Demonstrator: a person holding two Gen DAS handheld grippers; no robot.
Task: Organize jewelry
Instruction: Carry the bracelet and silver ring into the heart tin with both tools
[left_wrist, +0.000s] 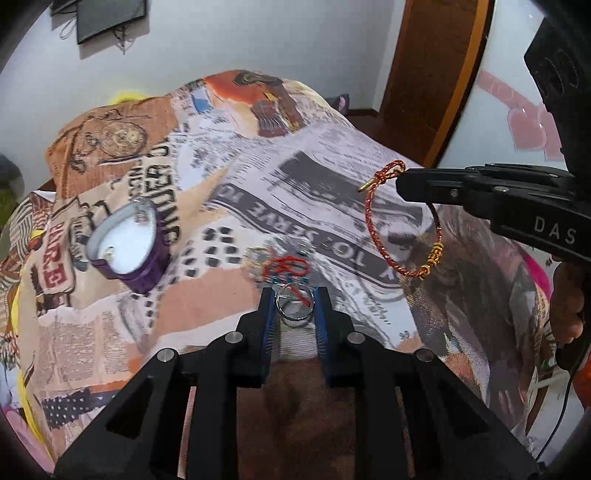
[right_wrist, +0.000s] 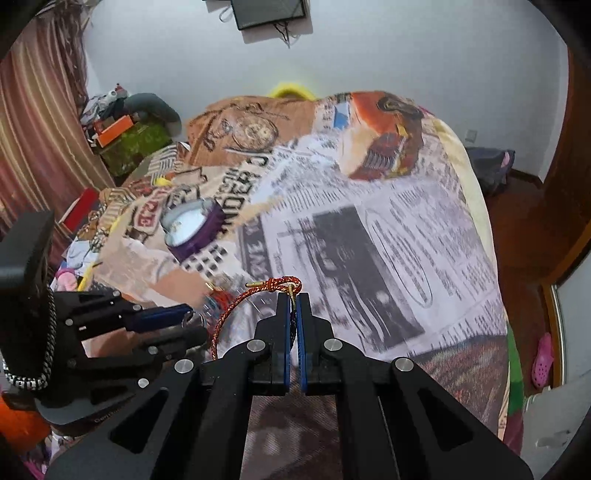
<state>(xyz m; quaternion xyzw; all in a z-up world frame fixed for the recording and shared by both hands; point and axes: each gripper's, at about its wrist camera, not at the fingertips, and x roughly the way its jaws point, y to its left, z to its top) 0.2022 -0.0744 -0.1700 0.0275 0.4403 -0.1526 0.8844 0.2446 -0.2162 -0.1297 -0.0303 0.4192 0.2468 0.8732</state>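
Note:
My left gripper (left_wrist: 294, 301) is shut on a silver ring (left_wrist: 294, 303), held above the printed bedspread (left_wrist: 332, 192). My right gripper (right_wrist: 294, 308) is shut on a red braided bracelet with gold beads (left_wrist: 373, 225); its cord (right_wrist: 236, 304) loops off to the left in the right wrist view. The right gripper enters the left wrist view from the right (left_wrist: 400, 182), lifted above the bed. A purple heart-shaped jewelry box (left_wrist: 127, 245) lies open on the bed to the left, white inside; it also shows in the right wrist view (right_wrist: 192, 227). More jewelry, red and blue cords and clear bangles (left_wrist: 286, 267), lies just beyond the left gripper.
The bed fills both views. A wooden door (left_wrist: 436, 74) and floor lie to the right. A pink shoe (right_wrist: 543, 360) lies on the floor. Clutter and a striped curtain (right_wrist: 33, 129) stand left of the bed. A dark screen (right_wrist: 271, 13) hangs on the far wall.

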